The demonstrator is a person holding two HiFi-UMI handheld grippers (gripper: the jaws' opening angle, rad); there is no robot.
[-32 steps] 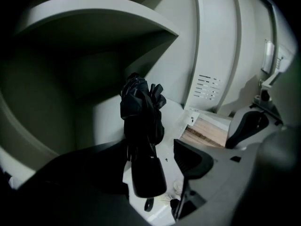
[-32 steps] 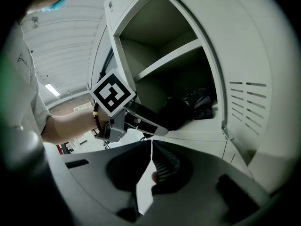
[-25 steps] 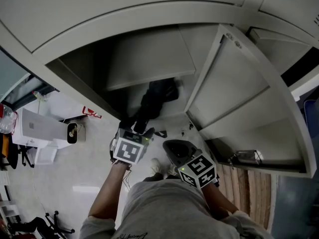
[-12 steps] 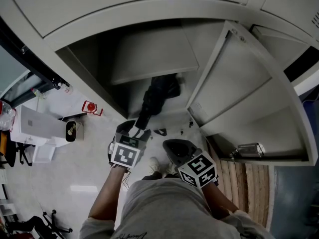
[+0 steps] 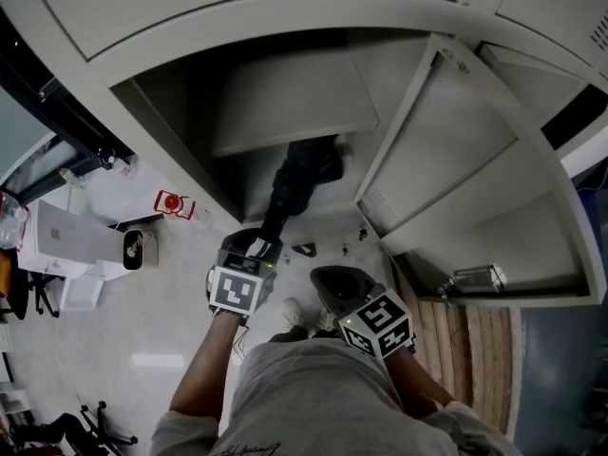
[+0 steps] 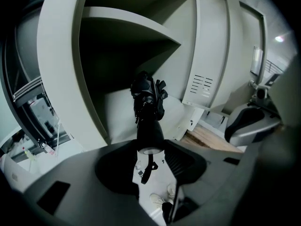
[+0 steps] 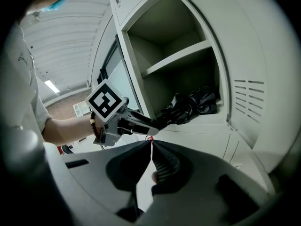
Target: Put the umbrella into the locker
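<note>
The umbrella (image 5: 302,174) is lodged, bundled end first, in the locker's (image 5: 285,103) lower compartment. Its long axis runs straight back to the left gripper (image 5: 256,247), whose jaws have just been closing and are pressed on the handle. The right gripper (image 7: 151,144) is held shut and empty, nearby.

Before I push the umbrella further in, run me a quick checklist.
1. Door open: ok.
2. Umbrella head in the locker, under the shelf: ok.
3. Handle inside: not ok, it sticks out the front.
4. Left claw on the handle: ok; it has just been closing, handle between its jaws.
5. Grip firm: cannot tell.
6. Right claw out of the way: ok, shut and empty.
</note>
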